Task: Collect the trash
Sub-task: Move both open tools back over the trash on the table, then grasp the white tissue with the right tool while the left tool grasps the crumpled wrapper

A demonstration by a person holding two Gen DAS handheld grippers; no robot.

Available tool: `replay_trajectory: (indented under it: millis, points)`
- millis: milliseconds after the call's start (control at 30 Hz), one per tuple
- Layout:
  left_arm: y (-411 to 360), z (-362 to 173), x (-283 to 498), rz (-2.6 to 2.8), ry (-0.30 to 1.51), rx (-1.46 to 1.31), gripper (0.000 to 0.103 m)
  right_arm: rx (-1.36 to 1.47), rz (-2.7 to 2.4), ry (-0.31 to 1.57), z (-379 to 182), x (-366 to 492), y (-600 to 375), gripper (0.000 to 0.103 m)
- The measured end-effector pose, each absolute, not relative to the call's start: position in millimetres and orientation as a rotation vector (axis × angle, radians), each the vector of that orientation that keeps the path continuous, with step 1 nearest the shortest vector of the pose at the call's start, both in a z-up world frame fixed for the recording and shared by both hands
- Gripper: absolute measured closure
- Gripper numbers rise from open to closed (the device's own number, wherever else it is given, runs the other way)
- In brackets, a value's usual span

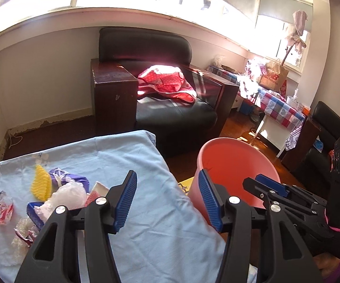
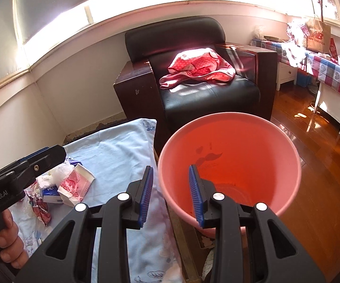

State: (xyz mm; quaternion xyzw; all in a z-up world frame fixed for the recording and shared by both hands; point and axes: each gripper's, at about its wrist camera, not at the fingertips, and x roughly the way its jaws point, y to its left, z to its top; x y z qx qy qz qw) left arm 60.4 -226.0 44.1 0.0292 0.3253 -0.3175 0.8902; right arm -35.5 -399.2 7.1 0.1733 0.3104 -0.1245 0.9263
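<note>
While hovering: I am holding both grippers empty.
Left gripper: gaping wide, trash lying left.
Right gripper: parted narrower, bucket sitting ahead.

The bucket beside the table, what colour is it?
Pink. The bucket shows best in the right wrist view, open top facing the camera.

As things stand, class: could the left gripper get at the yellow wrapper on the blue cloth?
Probably yes. The left gripper is open and empty, and the yellow wrapper lies uncovered atop the trash pile, with nothing between them.
</note>
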Motion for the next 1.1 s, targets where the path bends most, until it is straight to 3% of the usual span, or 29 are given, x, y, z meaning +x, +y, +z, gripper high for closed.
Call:
replay_trajectory:
  millis: [267, 633, 1100]
  points:
    - [-140.5, 48.4, 55.2, -0.449, 0.602, 0.09, 0.042, 0.333, -0.092, 0.646, 6.4, -11.3, -348.0, 0.071]
    - [-44.3, 26.5, 58.3, -0.223, 0.642, 0.107, 0.041, 0.274, 0.131, 0.714, -6.9, 19.5, -276.3, 0.071]
    - [2.8, 4.6, 59.8, -0.197, 0.727, -0.032, 0.042, 0.161, 0.319, 0.713, 6.7, 62.0, -204.6, 0.071]
